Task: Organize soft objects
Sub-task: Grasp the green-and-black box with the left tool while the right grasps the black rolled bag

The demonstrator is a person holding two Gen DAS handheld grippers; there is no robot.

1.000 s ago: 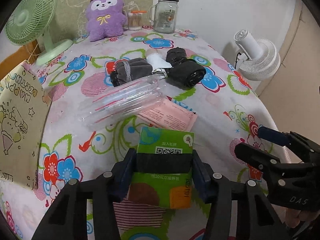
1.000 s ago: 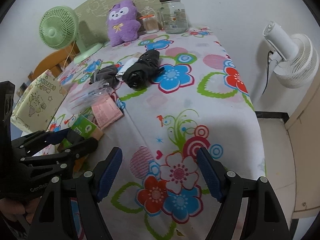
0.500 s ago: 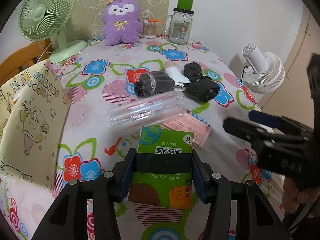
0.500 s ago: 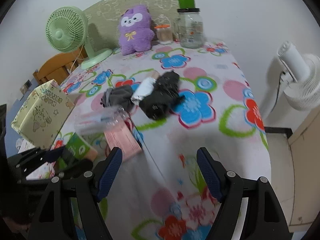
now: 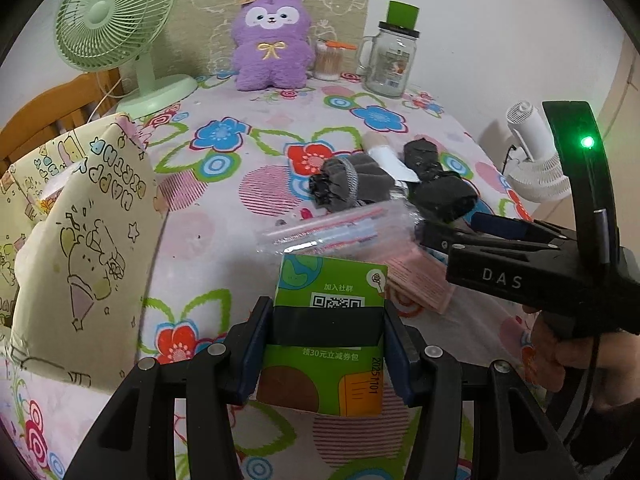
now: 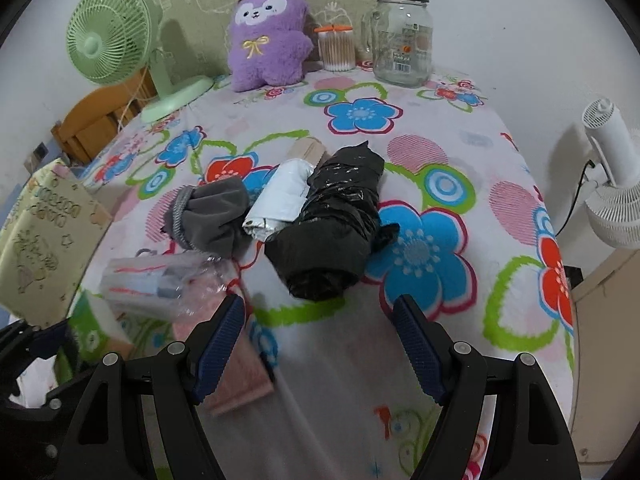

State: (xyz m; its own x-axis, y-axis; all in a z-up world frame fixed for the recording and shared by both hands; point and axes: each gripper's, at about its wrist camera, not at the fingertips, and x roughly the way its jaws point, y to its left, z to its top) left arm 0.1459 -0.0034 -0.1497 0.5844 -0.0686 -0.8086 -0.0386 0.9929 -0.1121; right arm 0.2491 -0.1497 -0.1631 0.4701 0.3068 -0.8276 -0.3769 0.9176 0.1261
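Note:
My left gripper [image 5: 328, 344] is shut on a green tissue pack [image 5: 332, 320] and holds it above the table's near edge. My right gripper [image 6: 320, 336] is open and empty, just short of a black plastic roll [image 6: 332, 224]. Beside that roll lie a white roll [image 6: 280, 200] and a grey rolled cloth [image 6: 212, 216]. A clear plastic packet [image 6: 160, 284] and a pink pack [image 5: 416, 276] lie nearer. In the left wrist view the right gripper [image 5: 452, 224] reaches in from the right toward the black roll [image 5: 440, 192].
A cream gift bag [image 5: 80, 240] stands at the left. At the back stand a purple plush [image 6: 268, 36], a green fan [image 6: 112, 32], a cotton swab jar [image 6: 336, 48] and a glass jar [image 6: 400, 36]. A white fan [image 6: 616, 184] stands beyond the table's right edge.
My right gripper has moved forward over the table toward the black roll. My left gripper has lifted and pulled back with the green pack, bringing the gift bag into view.

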